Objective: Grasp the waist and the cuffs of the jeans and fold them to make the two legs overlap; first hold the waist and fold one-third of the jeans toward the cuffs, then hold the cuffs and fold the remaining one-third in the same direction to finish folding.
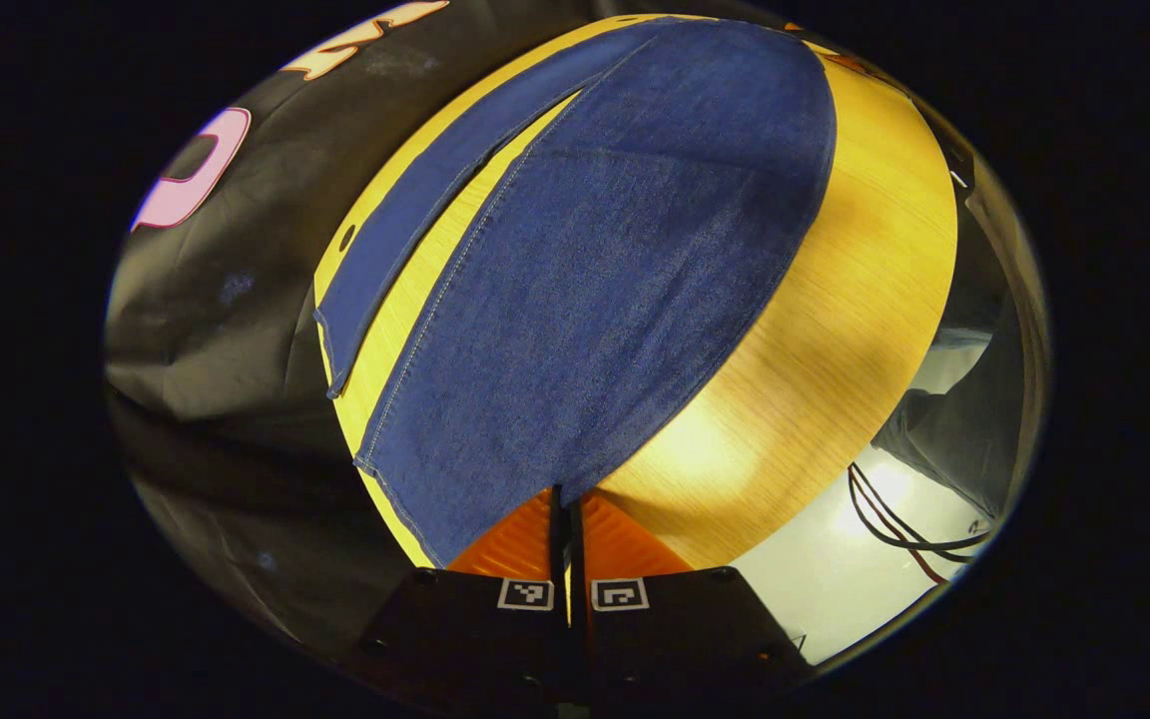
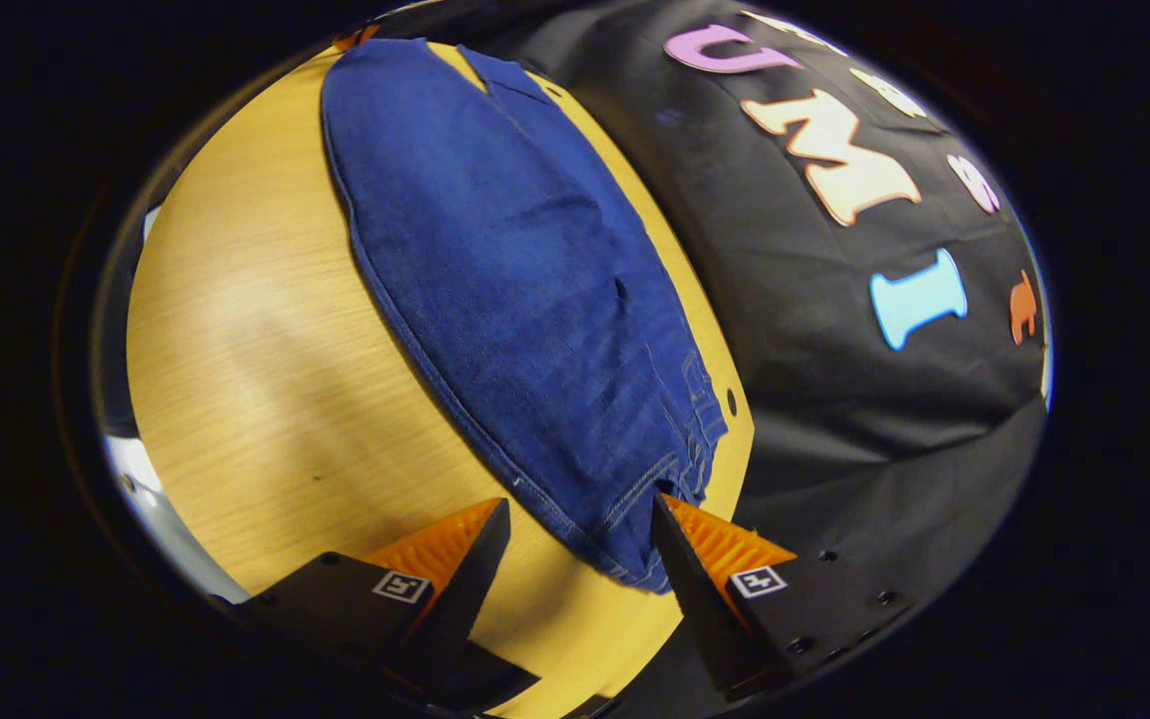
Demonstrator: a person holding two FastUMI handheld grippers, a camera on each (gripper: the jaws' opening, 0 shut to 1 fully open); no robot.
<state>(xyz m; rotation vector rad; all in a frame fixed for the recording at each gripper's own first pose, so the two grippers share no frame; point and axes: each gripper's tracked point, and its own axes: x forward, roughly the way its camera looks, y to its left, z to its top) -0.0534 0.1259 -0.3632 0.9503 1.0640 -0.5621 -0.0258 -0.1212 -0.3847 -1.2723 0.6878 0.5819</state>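
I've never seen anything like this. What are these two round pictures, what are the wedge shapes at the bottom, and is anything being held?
Each picture comes from a fisheye camera riding on a handheld two-finger gripper; a person holds one in each hand. The wedges are each gripper's own fingers. Blue jeans lie on a wooden table.

In the left gripper view, the left gripper looks closed at the cuff hem, though whether it pinches the cloth is hard to tell. The two legs are still spread apart.

In the right gripper view, the right gripper is open, its fingers either side of the waist end of the jeans, nothing gripped yet.

Light wooden table (image 1: 835, 330), black cloth wall (image 2: 835, 379) behind it, dark cables (image 1: 894, 524) on pale floor (image 1: 835, 579)
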